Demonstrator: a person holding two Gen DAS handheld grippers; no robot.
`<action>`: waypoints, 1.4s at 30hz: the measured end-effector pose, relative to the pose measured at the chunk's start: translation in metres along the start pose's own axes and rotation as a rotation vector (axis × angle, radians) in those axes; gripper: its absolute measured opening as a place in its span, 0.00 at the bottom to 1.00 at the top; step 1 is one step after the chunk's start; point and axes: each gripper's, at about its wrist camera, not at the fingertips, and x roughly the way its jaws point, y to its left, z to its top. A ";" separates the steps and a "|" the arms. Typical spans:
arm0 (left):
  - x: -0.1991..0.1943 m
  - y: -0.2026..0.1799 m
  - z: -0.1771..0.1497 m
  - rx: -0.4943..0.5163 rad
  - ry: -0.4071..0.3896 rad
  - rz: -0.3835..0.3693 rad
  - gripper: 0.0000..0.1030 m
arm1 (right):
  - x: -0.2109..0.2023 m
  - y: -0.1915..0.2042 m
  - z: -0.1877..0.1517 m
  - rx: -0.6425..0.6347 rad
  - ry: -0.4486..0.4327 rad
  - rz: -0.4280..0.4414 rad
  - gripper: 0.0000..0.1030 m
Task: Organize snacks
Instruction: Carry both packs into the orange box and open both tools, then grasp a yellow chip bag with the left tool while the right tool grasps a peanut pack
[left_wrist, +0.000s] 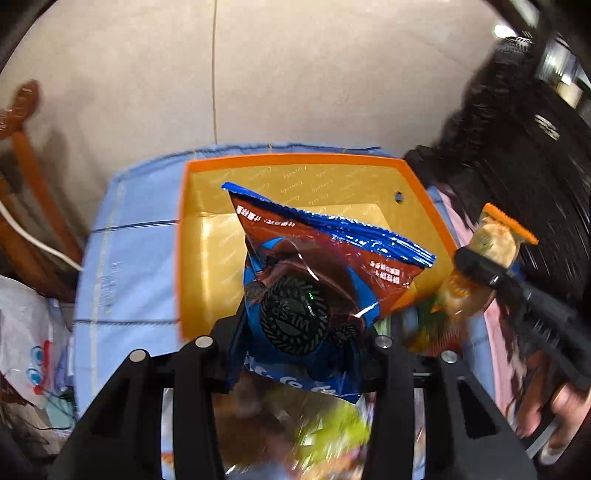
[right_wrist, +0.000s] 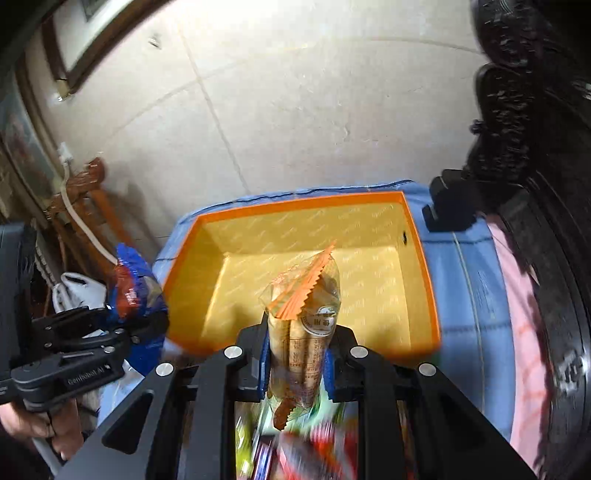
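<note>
My left gripper (left_wrist: 301, 345) is shut on a blue and brown cookie bag (left_wrist: 314, 266), held up in front of an orange box (left_wrist: 295, 161) with a bare yellow inside. My right gripper (right_wrist: 297, 354) is shut on a clear pack of biscuit rolls (right_wrist: 304, 314) with an orange serrated seal, also raised before the orange box (right_wrist: 306, 206). In the left wrist view the biscuit pack (left_wrist: 491, 243) and right gripper (left_wrist: 476, 267) show at the right. The right wrist view shows the left gripper (right_wrist: 136, 325) with the cookie bag (right_wrist: 133, 284) at the left.
The box stands on a light blue cloth (left_wrist: 140, 236) over a table (right_wrist: 469, 280). Blurred loose snack packs (right_wrist: 295, 443) lie below the grippers. A wooden chair (left_wrist: 33, 192) and white cable stand at the left on a tiled floor (left_wrist: 295, 74). Dark furniture (right_wrist: 535, 147) rises at the right.
</note>
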 end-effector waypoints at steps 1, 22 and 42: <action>0.019 -0.002 0.012 -0.011 0.022 0.024 0.41 | 0.016 -0.002 0.008 0.007 0.015 -0.002 0.21; -0.012 0.027 -0.042 -0.043 -0.078 0.226 0.96 | -0.022 -0.033 -0.072 0.061 -0.021 -0.115 0.91; -0.013 0.117 -0.245 -0.176 0.194 0.260 0.96 | -0.067 0.006 -0.235 0.103 0.161 -0.139 0.95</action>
